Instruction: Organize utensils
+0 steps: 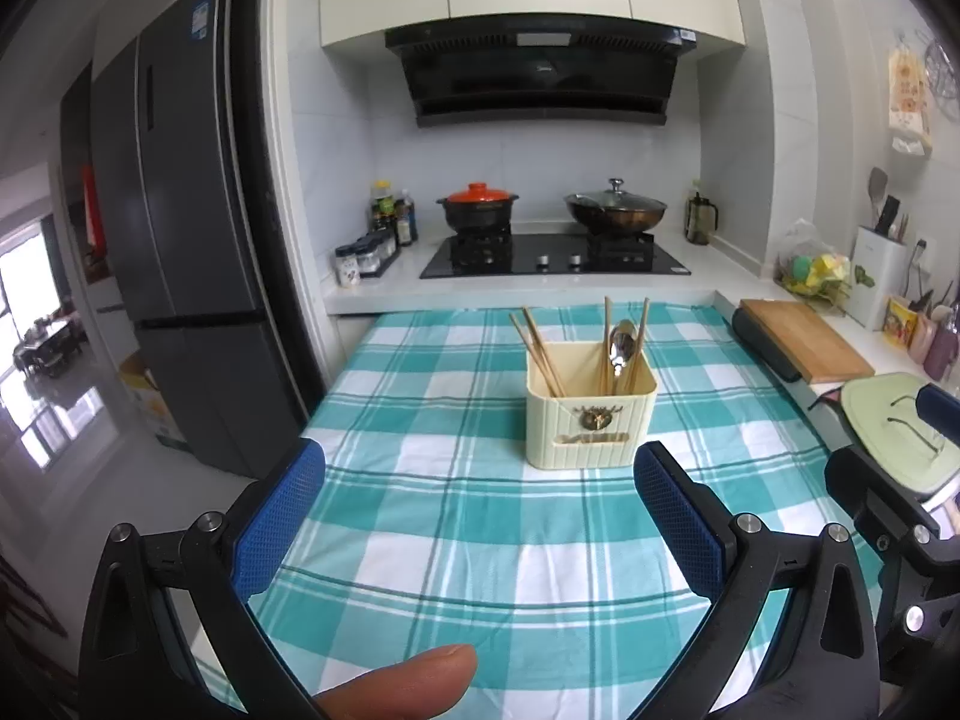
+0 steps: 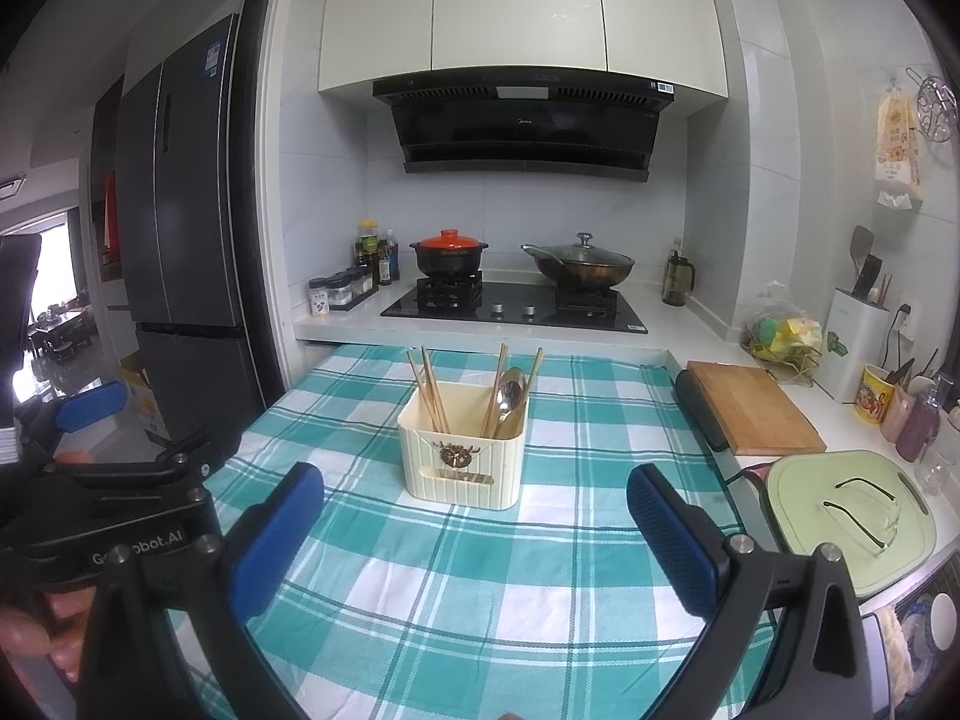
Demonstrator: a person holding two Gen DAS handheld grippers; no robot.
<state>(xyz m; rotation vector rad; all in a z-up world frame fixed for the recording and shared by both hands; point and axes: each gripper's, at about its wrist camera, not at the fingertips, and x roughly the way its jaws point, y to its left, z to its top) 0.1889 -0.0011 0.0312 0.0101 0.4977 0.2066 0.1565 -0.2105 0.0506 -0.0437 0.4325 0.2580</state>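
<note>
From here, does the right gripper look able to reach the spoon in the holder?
Probably yes: the right gripper is open, only bare cloth lies before the holder, and the spoon stands above its rim beside chopsticks.

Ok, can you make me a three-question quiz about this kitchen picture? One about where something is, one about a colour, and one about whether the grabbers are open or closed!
1. Where is the spoon?
A. In the holder, right side
B. Flat on the cloth
C. In the wok

2. What colour is the pot lid?
A. Green
B. Orange-red
C. White

3. How are the left gripper and right gripper?
A. Both shut on chopsticks
B. One open, one shut
C. Both open and empty

Answers:
1. A: the spoon stands in the cream holder's right side, among chopsticks.
2. B: the lid on the black pot on the stove is orange-red.
3. C: each wrist view shows blue pads wide apart with only cloth between them.
</note>
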